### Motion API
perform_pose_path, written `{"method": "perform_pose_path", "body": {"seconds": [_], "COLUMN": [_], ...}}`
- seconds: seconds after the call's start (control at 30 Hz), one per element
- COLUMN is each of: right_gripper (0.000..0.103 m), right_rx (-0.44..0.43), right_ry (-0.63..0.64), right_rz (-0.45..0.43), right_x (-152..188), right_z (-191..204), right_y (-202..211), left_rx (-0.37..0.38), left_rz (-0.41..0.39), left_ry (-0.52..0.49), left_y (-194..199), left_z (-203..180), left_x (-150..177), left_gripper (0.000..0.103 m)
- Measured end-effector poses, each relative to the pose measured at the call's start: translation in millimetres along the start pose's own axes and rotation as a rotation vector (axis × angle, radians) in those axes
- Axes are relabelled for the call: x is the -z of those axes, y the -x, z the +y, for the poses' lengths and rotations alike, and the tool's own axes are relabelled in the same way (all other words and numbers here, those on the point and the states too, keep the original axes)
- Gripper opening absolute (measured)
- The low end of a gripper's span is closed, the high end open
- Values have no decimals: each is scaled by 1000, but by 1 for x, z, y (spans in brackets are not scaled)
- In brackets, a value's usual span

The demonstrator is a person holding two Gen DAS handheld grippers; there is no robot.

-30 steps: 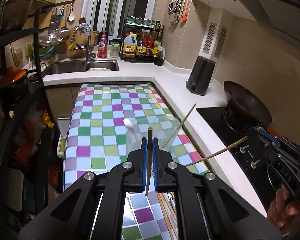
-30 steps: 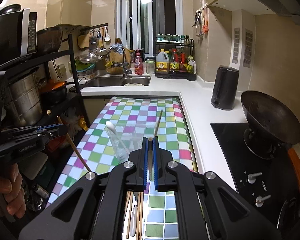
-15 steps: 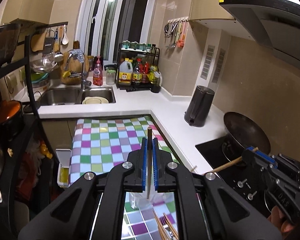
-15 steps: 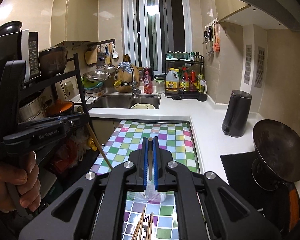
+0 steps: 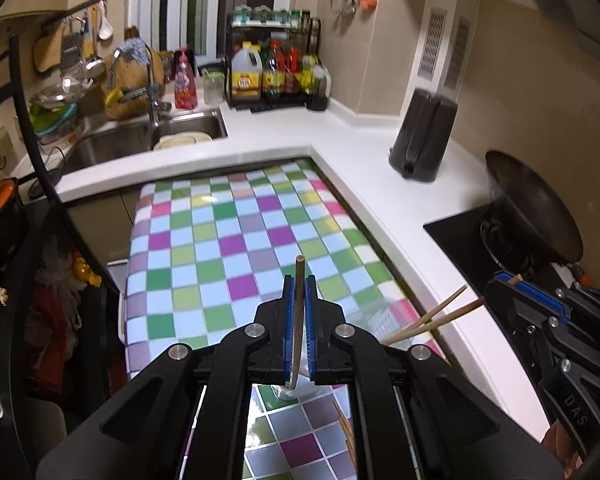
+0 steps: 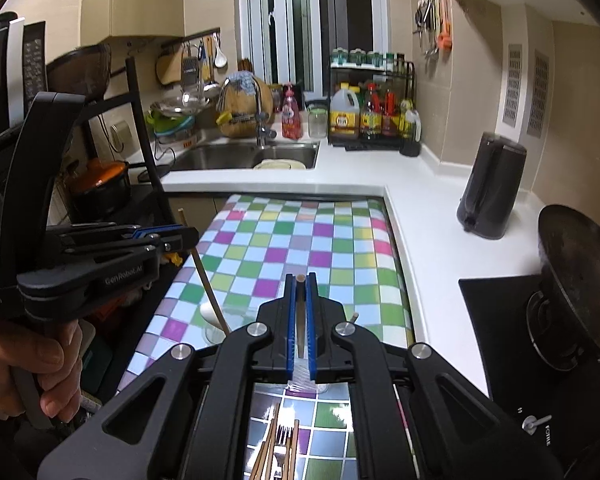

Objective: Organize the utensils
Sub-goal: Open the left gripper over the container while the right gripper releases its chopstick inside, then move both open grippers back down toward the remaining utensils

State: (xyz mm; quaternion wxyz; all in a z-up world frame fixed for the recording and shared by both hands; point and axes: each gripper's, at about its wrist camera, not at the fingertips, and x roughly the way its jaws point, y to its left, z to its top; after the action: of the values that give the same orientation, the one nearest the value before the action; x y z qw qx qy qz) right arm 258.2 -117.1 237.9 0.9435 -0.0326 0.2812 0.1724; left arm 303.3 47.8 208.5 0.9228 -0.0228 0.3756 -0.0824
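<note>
Gripping one chopstick (image 5: pixel 299 300) each (image 6: pixel 299 308), both jaws stay clamped; lower tips-first into the cup (image 6: pixel 220 326), keeping sticks upright, then let go.

Your checkered table (image 6: pixel 300 248) stood before the sink (image 6: pixel 228 158), counter and kettle (image 6: pixel 490 186) to its right, rack (image 6: pixel 140 128) left.

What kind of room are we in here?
A home kitchen, it seems: there is a steel sink with a faucet, a dark wok on a black cooktop, and a rack of sauce bottles on the white counter.
</note>
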Motion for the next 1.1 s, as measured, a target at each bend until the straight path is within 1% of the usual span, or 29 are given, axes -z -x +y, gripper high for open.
{"method": "perform_pose_path", "body": {"seconds": [0.13, 0.27, 0.3, 0.33, 0.37, 0.4, 0.43, 0.53, 0.63, 0.7, 0.77, 0.83, 0.87, 0.9, 0.93, 0.97, 1.0, 1.07, 1.1], "right_gripper": [5, 7, 13, 24, 28, 31, 31, 32, 32, 32, 32, 32, 32, 32, 32, 32, 32, 31, 28], "right_rx": [-13, -6, -2, 4, 10, 20, 26, 35, 54, 51, 52, 49, 51, 51, 48, 43, 43, 38, 34], "right_ry": [-19, -34, -37, -37, -36, -30, -22, -12, -2, 1, 6, 6, 1, -5, -12, -23, -36, -76, -108], "right_rz": [49, 63, 66, 66, 59, 48, 40, 12, -40, -82, -124, -165, -176, -182, -186, -189, -185, -169, -161], "right_x": [8, 11, 11, 11, 11, 10, 9, 6, 6, 11, 21, 38, 46, 56, 68, 82, 96, 126, 143], "right_z": [-5, -9, -11, -12, -12, -12, -11, -12, -10, -9, -9, -8, -9, -10, -11, -13, -14, -19, -23], "right_y": [-23, -30, -30, -29, -26, -22, -18, -3, 23, 42, 63, 82, 89, 95, 99, 103, 105, 105, 104], "left_rx": [18, 29, 30, 26, 22, 17, 10, 18, 26, 31, 16, 6, 4, 0, -5, -10, -14, -24, -22], "left_rz": [53, 78, 71, 61, 38, 8, -19, -56, -97, -126, -153, -176, -186, -193, -200, -209, -215, -224, -224], "left_ry": [11, 11, 5, -2, -10, -18, -25, -16, 7, 12, 6, -2, -3, -1, 1, 3, 3, 8, 15], "left_y": [-21, -33, -32, -31, -26, -20, -11, 2, 22, 34, 45, 52, 55, 57, 58, 59, 59, 57, 56], "left_z": [1, -2, -4, -5, -7, -8, -9, -9, -6, -7, -11, -16, -18, -20, -22, -25, -28, -34, -36], "left_x": [4, 4, 3, 2, 2, 1, 0, 1, 11, 24, 41, 62, 75, 86, 98, 113, 127, 157, 171], "left_gripper": [5, 5, 12, 19, 39, 50, 50, 50, 50, 45, 39, 36, 30, 27, 27, 26, 22, 21, 20]}}
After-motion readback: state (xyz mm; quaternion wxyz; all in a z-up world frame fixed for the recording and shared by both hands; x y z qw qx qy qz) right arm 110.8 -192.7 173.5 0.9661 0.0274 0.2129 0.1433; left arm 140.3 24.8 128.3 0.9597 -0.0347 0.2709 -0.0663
